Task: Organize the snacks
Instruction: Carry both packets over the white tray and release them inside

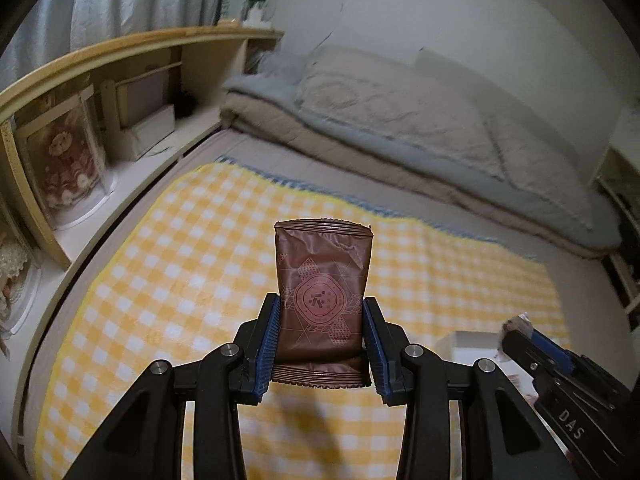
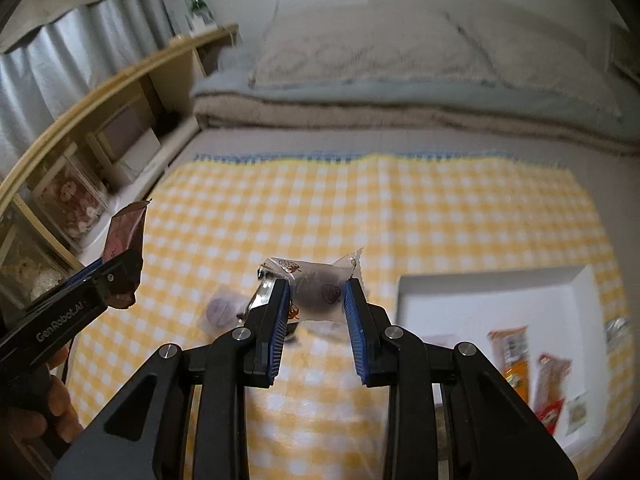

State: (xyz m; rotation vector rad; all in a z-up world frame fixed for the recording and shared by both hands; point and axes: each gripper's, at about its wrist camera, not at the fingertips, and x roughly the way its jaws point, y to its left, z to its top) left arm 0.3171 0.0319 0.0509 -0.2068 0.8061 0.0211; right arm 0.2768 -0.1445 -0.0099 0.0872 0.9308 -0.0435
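Brown snack packet (image 1: pixel 324 300) and clear-wrapped sweet (image 2: pixel 316 284) ride clamped in the left gripper (image 1: pixel 323 340) and right gripper (image 2: pixel 316 320), above a yellow checked cloth (image 2: pixel 400 208).
Several snacks already lie in the white box (image 2: pixel 580 280); a pale sweet (image 2: pixel 222 308) waits on the cloth.

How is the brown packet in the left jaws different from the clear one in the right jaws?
The brown packet is opaque foil with a printed emblem; the clear packet shows a dark snack inside. The brown packet stands upright, the clear packet lies sideways with twisted ends. Both are clamped and held above the checked cloth.
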